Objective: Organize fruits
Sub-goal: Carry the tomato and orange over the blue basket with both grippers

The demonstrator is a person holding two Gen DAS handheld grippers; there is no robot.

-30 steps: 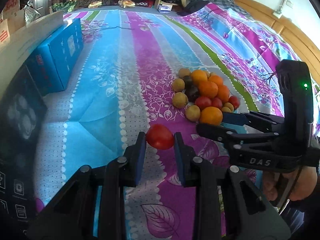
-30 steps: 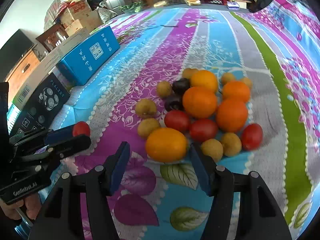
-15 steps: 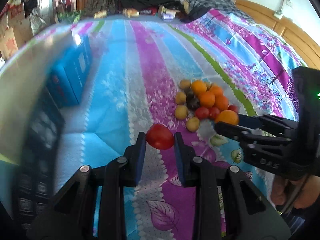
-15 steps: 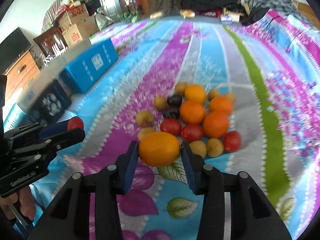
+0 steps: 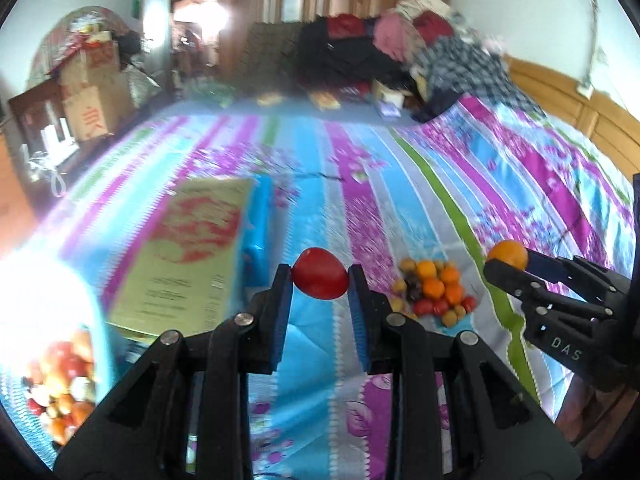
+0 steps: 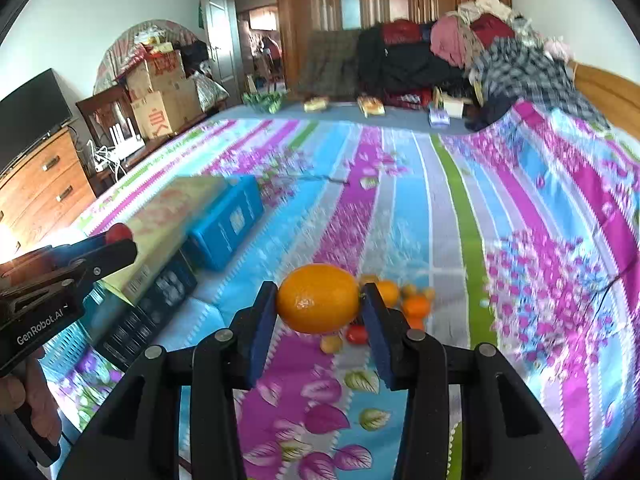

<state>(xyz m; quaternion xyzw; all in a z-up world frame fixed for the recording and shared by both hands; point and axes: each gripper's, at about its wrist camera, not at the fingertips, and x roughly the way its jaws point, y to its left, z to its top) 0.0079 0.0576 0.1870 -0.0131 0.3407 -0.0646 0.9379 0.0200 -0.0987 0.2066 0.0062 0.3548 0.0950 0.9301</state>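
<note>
The right gripper (image 5: 506,268) reads "DAS", the left gripper (image 6: 120,240) "GenRobot.AI".

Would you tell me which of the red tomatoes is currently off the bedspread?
The tomato clamped in the left gripper; the other red ones lie in the fruit pile on the bedspread.

Both wrist views look obliquely down from above the bedspread (image 5: 440,216), side by side, sharing the fruit pile (image 5: 434,292).
</note>
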